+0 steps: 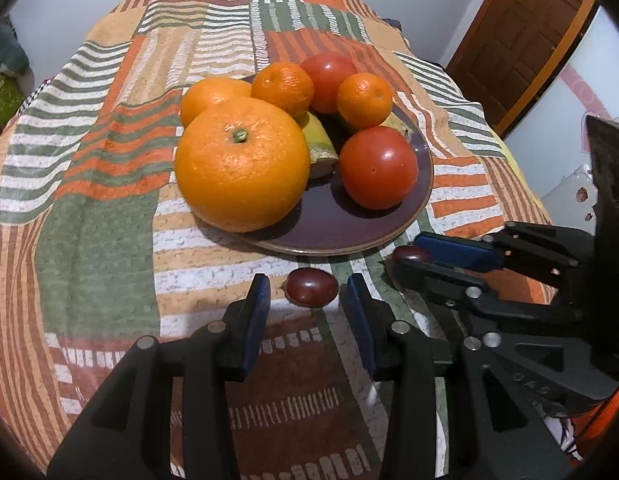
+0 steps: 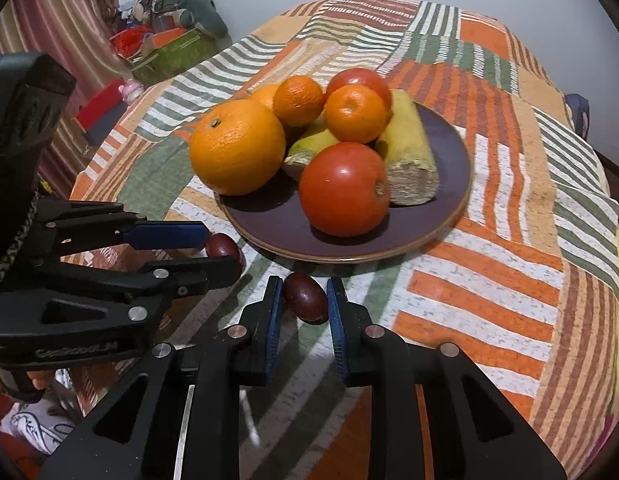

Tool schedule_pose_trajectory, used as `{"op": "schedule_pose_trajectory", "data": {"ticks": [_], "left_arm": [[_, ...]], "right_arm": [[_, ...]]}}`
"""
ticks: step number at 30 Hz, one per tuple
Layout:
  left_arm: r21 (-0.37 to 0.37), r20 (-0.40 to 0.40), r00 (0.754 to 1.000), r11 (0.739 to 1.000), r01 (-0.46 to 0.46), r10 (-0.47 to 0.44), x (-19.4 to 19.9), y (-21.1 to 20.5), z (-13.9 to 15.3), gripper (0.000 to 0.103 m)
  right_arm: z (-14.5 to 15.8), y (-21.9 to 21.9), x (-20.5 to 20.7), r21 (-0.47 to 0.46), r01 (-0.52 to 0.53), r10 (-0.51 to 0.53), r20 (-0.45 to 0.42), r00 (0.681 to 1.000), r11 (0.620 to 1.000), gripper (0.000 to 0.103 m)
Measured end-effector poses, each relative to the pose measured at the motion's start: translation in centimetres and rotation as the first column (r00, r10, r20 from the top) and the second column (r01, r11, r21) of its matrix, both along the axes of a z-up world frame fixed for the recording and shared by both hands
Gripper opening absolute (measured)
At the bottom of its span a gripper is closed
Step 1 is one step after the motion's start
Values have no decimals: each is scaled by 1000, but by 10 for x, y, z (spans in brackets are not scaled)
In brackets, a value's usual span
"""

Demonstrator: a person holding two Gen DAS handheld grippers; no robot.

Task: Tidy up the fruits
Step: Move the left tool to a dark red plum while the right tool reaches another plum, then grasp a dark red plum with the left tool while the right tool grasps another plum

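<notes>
Two small dark-red fruits, grapes by the look of them, lie on the patterned cloth of the bench (image 1: 89,208), just short of the near rim of the brown plate (image 1: 389,236), and each gripper has one of them.

The left gripper (image 1: 307,292) is spread, with one grape (image 1: 311,287) lying dead ahead between its blue pads. There is clear cloth on both sides of the fruit, so nothing is gripped yet. The grape's long axis runs across the gap, from one pad toward the other, so closing would press it end to end; I judge a slight further reach forward would seat it better between the pads.

The right gripper (image 2: 302,298) is pressed in on the other grape (image 2: 307,298). In its own view the fruit sits at the fingertips, tilted, its long axis slanting from the left pad down toward the right one, and both pads appear to touch it. It looks pinched, though only at the very tips, so the hold may be shallow.

From both grippers the plate, piled with oranges (image 1: 239,164), tomatoes (image 1: 378,168) and bananas (image 2: 409,160), lies straight ahead and close. The bare patch at its near rim is the nearest landing spot for either grape.
</notes>
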State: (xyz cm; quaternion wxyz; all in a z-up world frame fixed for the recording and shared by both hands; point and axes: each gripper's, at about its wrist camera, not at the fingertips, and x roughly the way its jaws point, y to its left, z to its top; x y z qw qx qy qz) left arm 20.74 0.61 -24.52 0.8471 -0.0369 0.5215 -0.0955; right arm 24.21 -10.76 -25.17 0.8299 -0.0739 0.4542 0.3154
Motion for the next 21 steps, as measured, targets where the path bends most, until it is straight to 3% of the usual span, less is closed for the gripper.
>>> {"op": "schedule_pose_trajectory", "data": {"ticks": [6,11,21], "left_arm": [[22,4,1000,1000,-2,2,4,-6,-4,39],[30,11,1000,1000,8,-8,0,-7,-1,29],[5,89,996,1000,8,-9,-2,-4,32,29]], "right_arm": [[8,-18,3,17,55,-55,10,998,998,21],[13,-28,9,28,90,-90,18,996,996,21],[28,-32,18,56,106,-109,62,992,993,21]]}}
